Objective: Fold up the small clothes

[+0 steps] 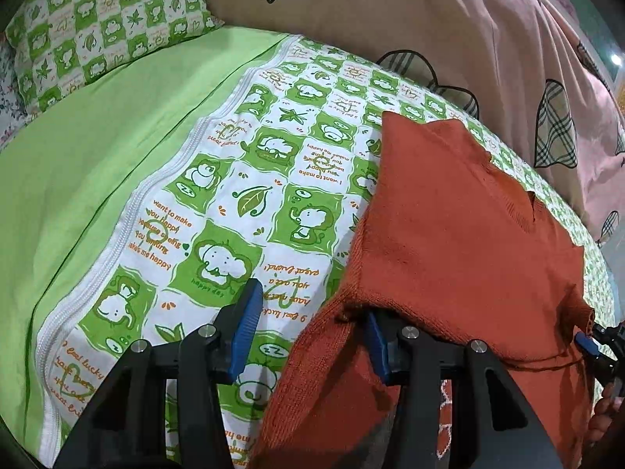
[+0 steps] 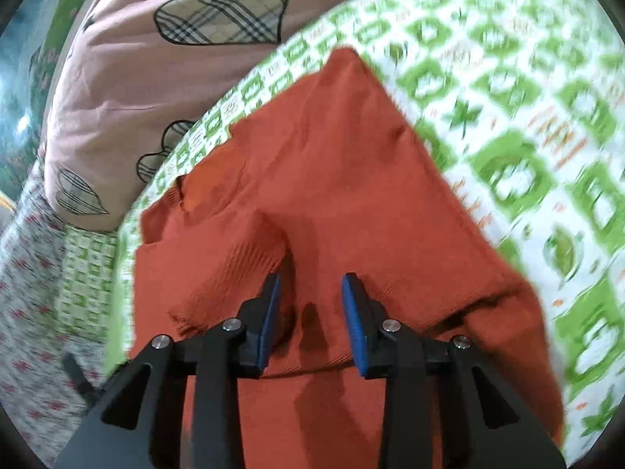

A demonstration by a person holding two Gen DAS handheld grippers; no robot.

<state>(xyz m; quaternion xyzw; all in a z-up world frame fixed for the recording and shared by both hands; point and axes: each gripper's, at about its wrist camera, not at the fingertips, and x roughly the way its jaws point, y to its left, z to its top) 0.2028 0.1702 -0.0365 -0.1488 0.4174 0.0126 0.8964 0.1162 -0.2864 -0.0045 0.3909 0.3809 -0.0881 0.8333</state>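
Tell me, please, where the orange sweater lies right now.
The orange sweater lies on the green patterned sheet, right of centre in the left wrist view, beside the pink heart-print quilt.

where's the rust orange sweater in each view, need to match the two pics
Left wrist view: the rust orange sweater fills the right half, its near edge draped over one finger of the left claw.
Right wrist view: it fills the centre and bottom, under the open right claw.
Shared landmark: the pink quilt with plaid hearts lies just beyond the sweater in both.
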